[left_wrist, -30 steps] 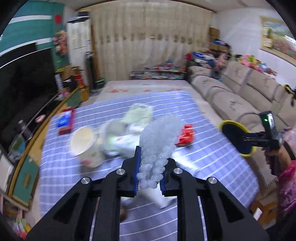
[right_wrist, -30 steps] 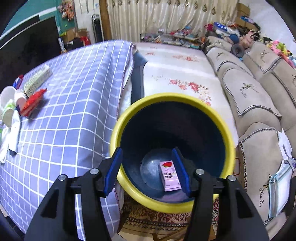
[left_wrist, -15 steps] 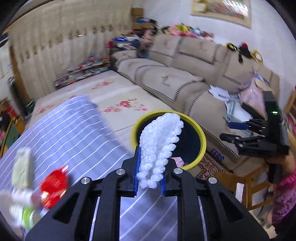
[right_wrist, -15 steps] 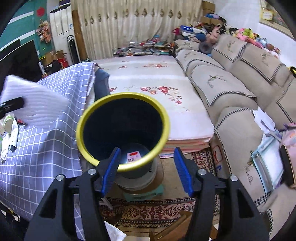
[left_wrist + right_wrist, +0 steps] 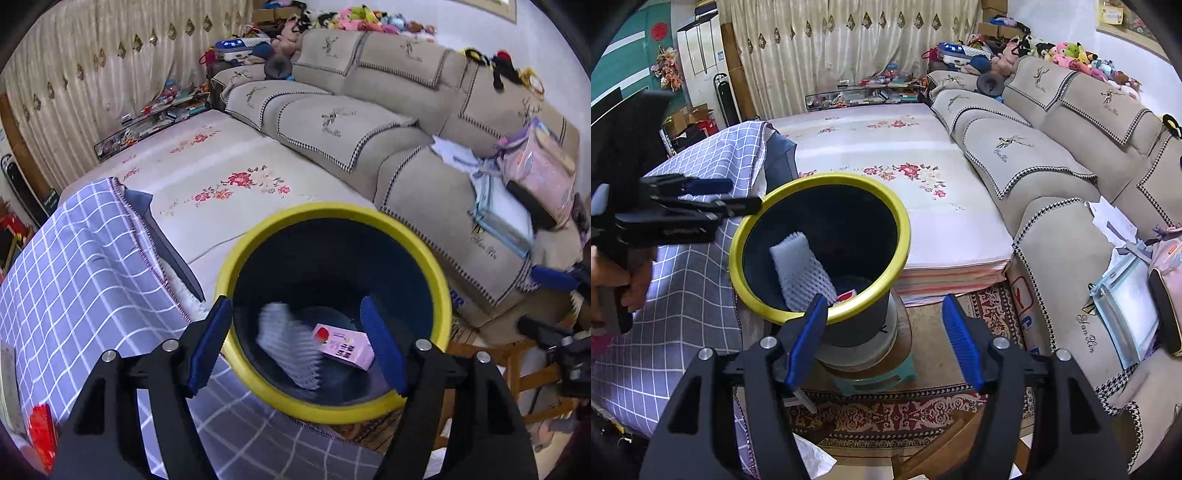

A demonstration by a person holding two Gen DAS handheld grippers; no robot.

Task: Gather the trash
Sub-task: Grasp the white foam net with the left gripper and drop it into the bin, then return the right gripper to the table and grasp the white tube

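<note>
The left tongs point(image 5: 295, 343) stand apart above the yellow-rimmed bin point(image 5: 439, 273), their jaws just opened, nothing between them. The white foam net point(image 5: 286, 345) is inside the bin, beside a pink carton point(image 5: 343, 345). The right tongs point(image 5: 884, 341) stand apart and empty, near the bin's rim.

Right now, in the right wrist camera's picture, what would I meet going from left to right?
Person's hand holding the left gripper → checked cloth → yellow-rimmed bin with white foam net inside → flowered mat → beige sofa.
</note>
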